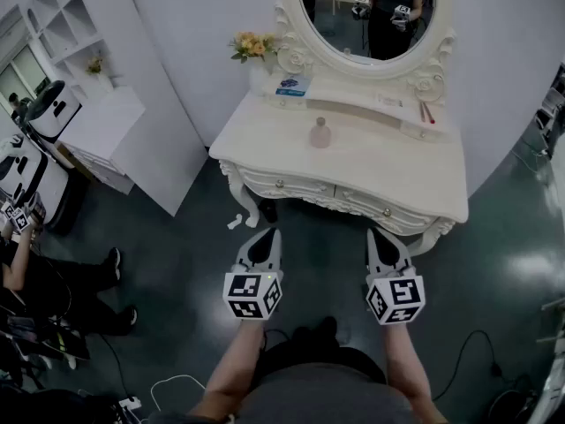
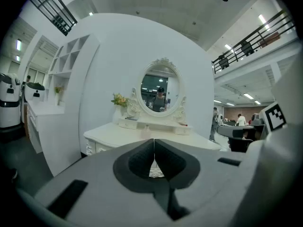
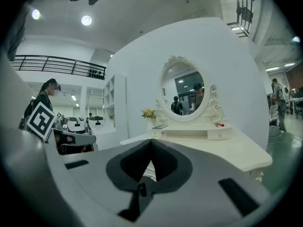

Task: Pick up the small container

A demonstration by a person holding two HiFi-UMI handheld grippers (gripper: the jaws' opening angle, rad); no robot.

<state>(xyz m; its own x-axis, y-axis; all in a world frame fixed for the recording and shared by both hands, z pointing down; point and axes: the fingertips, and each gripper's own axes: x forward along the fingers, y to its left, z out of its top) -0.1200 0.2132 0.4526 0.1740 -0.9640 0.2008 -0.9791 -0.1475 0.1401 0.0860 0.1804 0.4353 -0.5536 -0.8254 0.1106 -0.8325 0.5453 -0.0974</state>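
1. The left tool (image 1: 264, 237) and the right tool (image 1: 382, 237), low in the frame, are both pressed together and hold nothing.
2. The small container (image 1: 320, 133) stands on the white surface (image 1: 388, 170), higher in the frame and well apart from both tools. Neither tool is clearly nearer.
3. It looks like a pale pink bottle with a round body and a narrow neck, standing upright.

The left forearm (image 1: 231, 365) and right forearm (image 1: 402, 360) reach forward side by side, each ending behind its gripper's marker cube (image 1: 252, 295). The left gripper (image 1: 264, 235) points ahead, close to level, its jaws pressed together tip to tip with nothing between them. The right gripper (image 1: 382, 235), well apart to its right and at the same reach, points the same way, jaws likewise closed and empty
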